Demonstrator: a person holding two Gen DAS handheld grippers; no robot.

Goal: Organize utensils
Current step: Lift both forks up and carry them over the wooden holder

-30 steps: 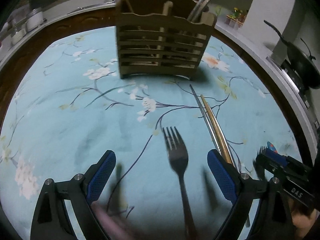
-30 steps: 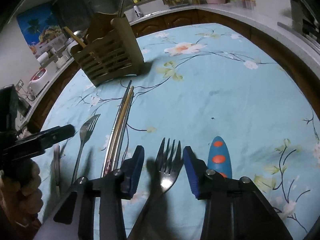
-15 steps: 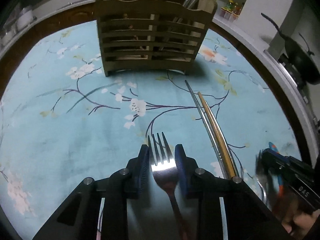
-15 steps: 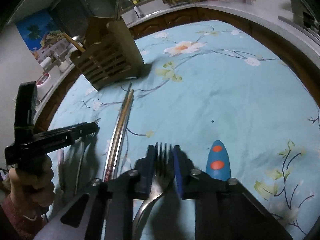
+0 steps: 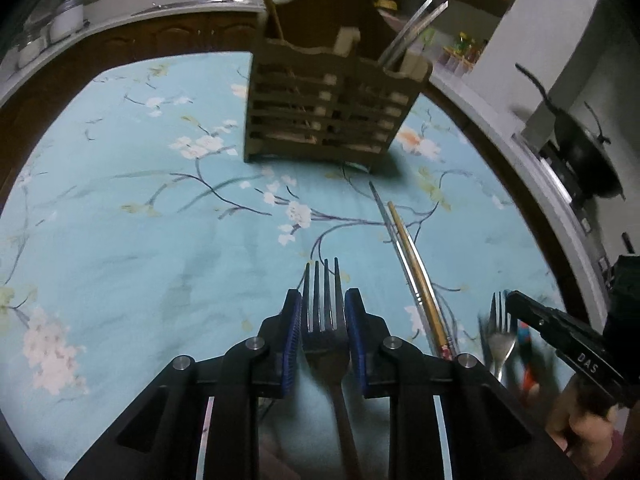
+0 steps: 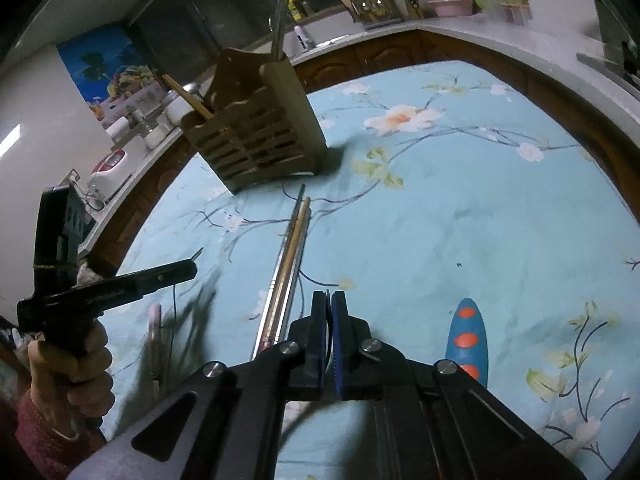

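Observation:
My left gripper (image 5: 323, 312) is shut on a steel fork (image 5: 323, 304), tines pointing ahead toward the wooden utensil holder (image 5: 328, 120), held above the table. My right gripper (image 6: 330, 312) is shut on a second fork, seen edge-on as a thin sliver (image 6: 328, 320) between the pads; in the left wrist view that fork (image 5: 498, 336) shows beside the right gripper's finger. The holder (image 6: 256, 148) stands at the far side and holds chopsticks and a wooden stick. Steel and wooden chopsticks (image 5: 408, 264) lie on the table between the grippers, also in the right wrist view (image 6: 288, 264).
The round table has a blue floral cloth (image 5: 140, 220). A blue utensil handle with orange dots (image 6: 467, 340) lies right of my right gripper. A pink handled item (image 6: 154, 332) lies at the left. A counter (image 5: 532, 160) and a black wok (image 5: 580, 148) sit beyond the table.
Both grippers closed on their forks and lifted them off the cloth. The right gripper's fork has turned edge-on. The left gripper moved back from the holder a little.

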